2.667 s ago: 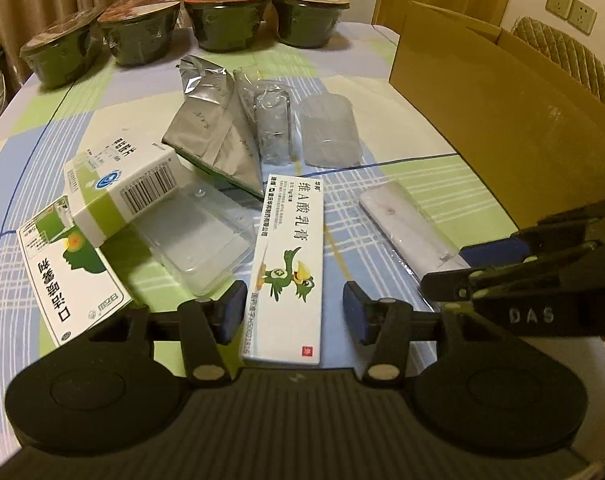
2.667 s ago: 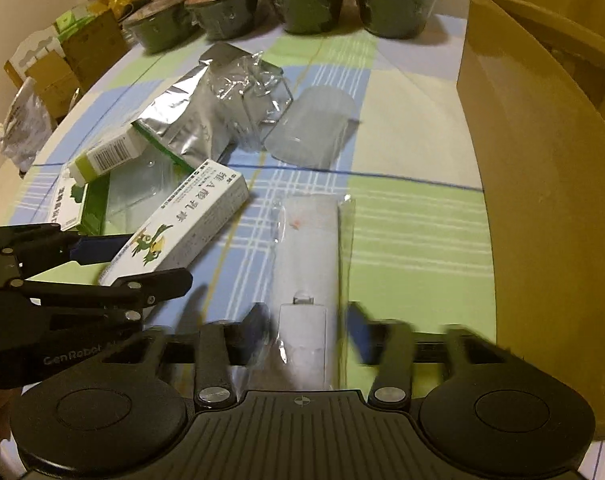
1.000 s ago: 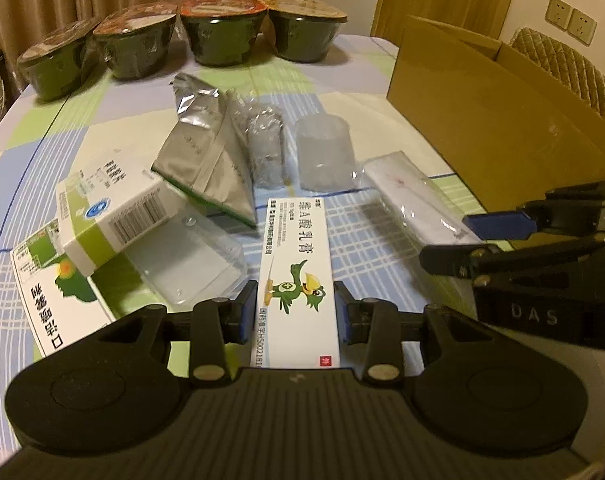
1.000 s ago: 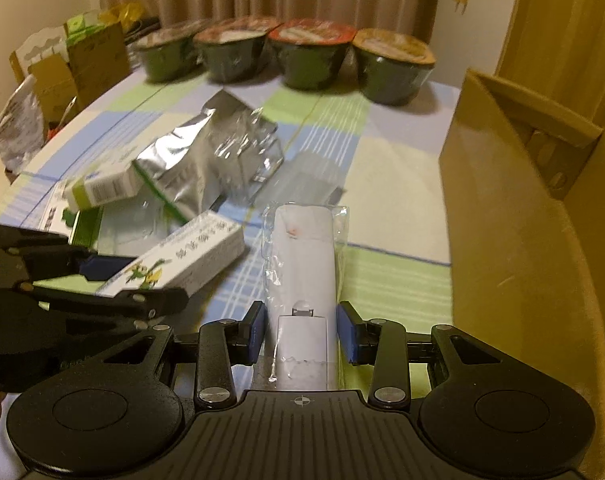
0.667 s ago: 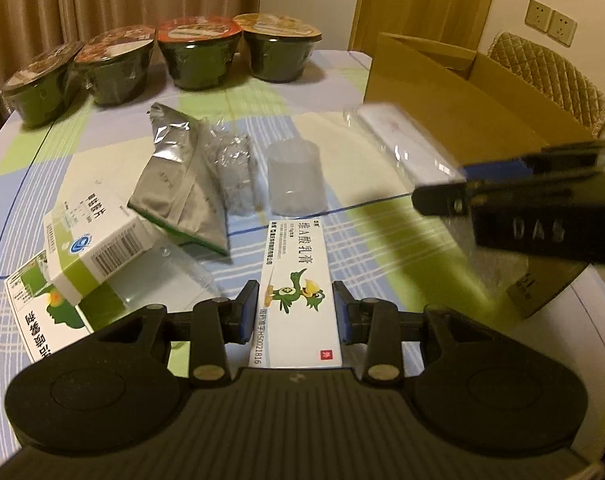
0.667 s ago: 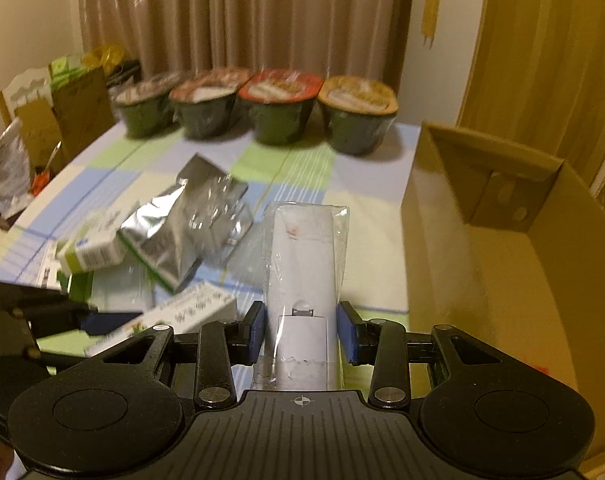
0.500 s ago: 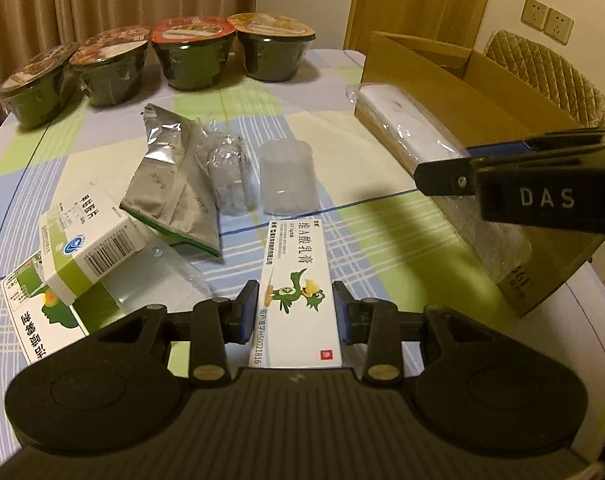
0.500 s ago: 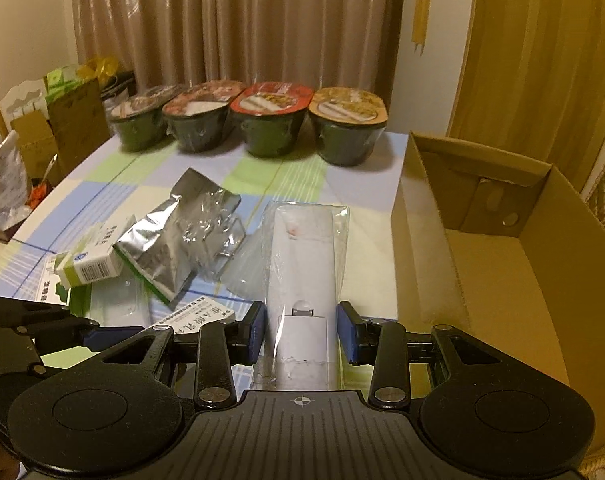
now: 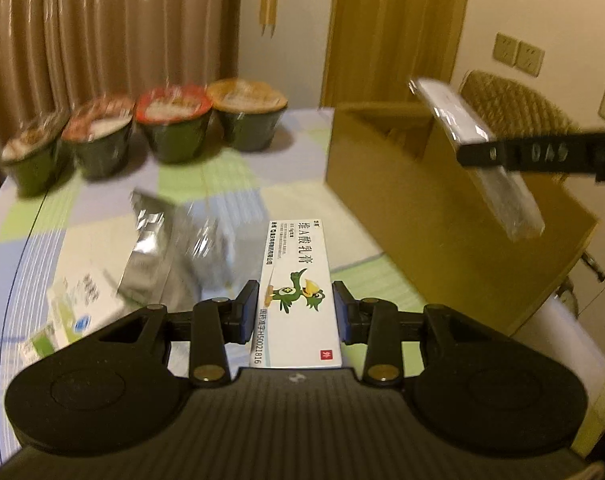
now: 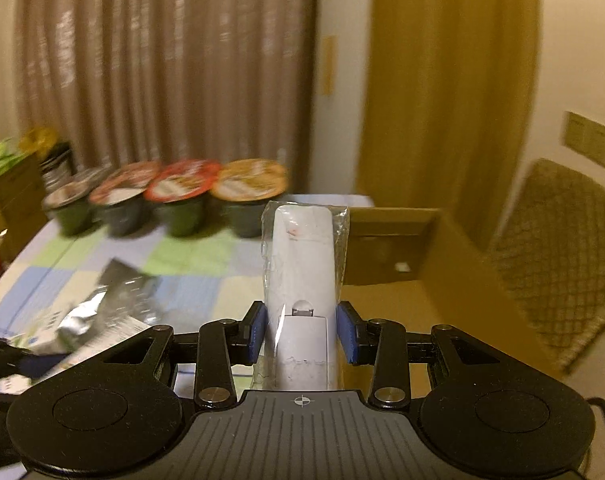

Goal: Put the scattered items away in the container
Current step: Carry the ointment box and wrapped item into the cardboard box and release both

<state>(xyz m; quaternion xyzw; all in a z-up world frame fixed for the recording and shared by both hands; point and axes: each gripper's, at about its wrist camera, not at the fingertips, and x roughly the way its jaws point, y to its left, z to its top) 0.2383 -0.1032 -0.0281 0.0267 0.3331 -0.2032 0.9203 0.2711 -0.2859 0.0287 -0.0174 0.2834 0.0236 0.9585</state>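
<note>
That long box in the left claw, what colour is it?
The ointment box is white with a green cartoon bird and black writing; clearest in the left wrist view.

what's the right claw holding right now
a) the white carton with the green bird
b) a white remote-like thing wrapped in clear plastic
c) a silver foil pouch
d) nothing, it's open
b: the right claw is shut on the white plastic-wrapped remote, held up in the air by the cardboard box; the green-bird carton sits in the left claw.
</note>
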